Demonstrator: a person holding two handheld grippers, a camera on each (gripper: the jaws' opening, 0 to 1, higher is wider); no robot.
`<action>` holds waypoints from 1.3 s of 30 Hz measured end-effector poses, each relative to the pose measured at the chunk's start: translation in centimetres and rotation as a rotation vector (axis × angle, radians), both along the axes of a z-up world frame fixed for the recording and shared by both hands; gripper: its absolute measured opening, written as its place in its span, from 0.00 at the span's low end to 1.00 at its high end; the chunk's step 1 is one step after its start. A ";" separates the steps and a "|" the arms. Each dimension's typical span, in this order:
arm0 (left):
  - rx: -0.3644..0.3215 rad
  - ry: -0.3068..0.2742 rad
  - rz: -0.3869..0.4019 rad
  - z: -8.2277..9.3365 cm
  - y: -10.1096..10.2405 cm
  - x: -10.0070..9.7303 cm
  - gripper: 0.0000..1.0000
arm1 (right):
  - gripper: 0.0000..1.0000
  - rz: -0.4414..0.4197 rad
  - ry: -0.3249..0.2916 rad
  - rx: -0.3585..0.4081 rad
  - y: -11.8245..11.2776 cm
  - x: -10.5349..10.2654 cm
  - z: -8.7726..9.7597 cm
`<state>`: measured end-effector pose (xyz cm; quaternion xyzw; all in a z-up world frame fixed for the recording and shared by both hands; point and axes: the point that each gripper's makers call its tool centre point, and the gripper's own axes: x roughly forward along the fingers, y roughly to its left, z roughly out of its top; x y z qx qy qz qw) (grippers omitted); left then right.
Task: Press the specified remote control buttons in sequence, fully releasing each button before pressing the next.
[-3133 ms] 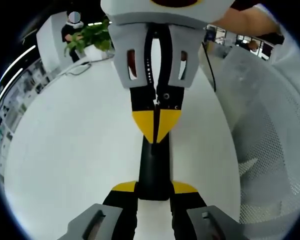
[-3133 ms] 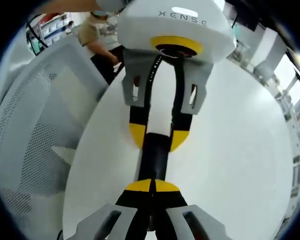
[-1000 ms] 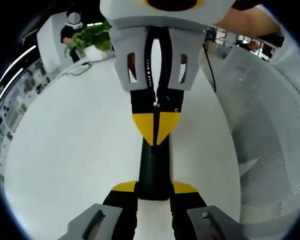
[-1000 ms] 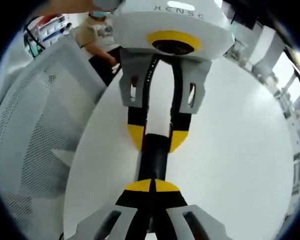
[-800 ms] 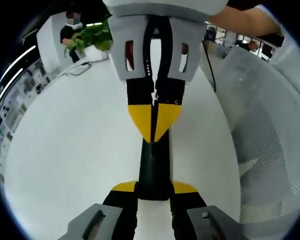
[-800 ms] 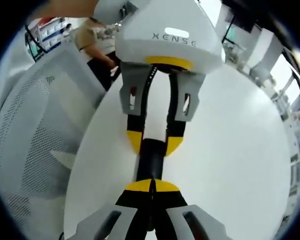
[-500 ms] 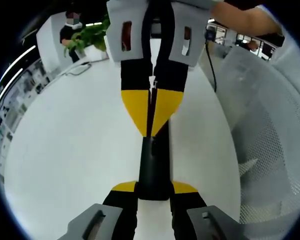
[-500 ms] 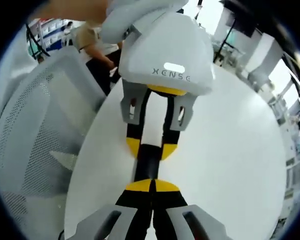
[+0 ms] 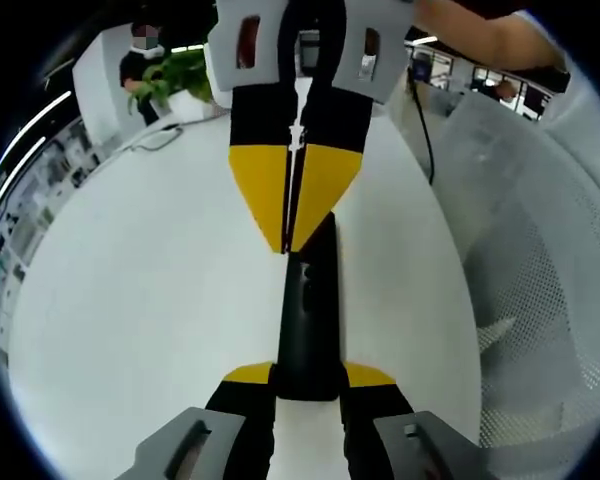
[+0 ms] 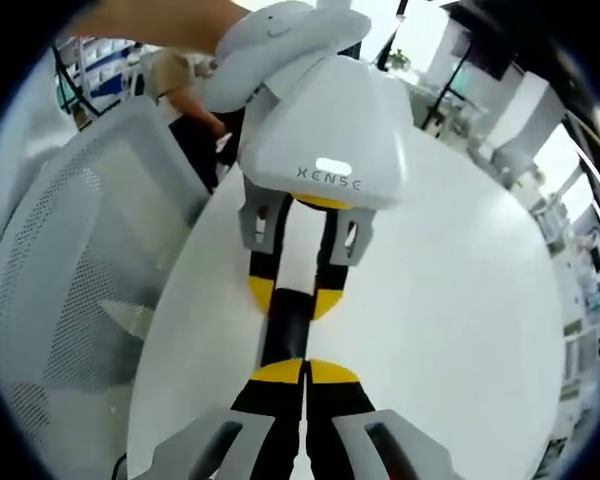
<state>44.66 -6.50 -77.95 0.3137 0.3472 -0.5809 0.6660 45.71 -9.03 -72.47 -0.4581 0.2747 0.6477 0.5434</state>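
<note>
A slim black remote control (image 9: 307,310) lies lengthwise between the yellow-tipped jaws of my left gripper (image 9: 308,374), which is shut on its near end. My right gripper (image 9: 289,240) comes in from the top of the left gripper view, shut, its yellow tips meeting in a point over the remote's far half. Whether that point touches the remote is not clear. In the right gripper view my right gripper (image 10: 305,371) is shut just above the remote (image 10: 285,325), and beyond it the left gripper (image 10: 295,296) holds the remote under its white housing.
Everything sits over a white round table (image 9: 140,290). A white mesh chair (image 9: 540,260) stands beside the table, also the chair (image 10: 70,270). A potted plant (image 9: 180,70) and a black cable (image 9: 420,130) are at the table's far side. A person (image 10: 180,65) is in the background.
The right gripper, still shut, has pulled up and back from the remote: its tips loom larger in the left gripper view, and the left gripper looks smaller and farther in the right gripper view.
</note>
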 end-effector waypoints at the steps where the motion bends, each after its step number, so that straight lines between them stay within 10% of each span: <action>1: 0.000 0.000 0.000 0.0 0.0 0.0 0.23 | 0.00 0.002 -0.002 0.000 0.0 0.0 0.1; 39: -0.007 -0.002 0.003 -0.2 0.1 0.3 0.23 | 0.00 0.021 0.032 -0.015 0.6 -0.5 -1.5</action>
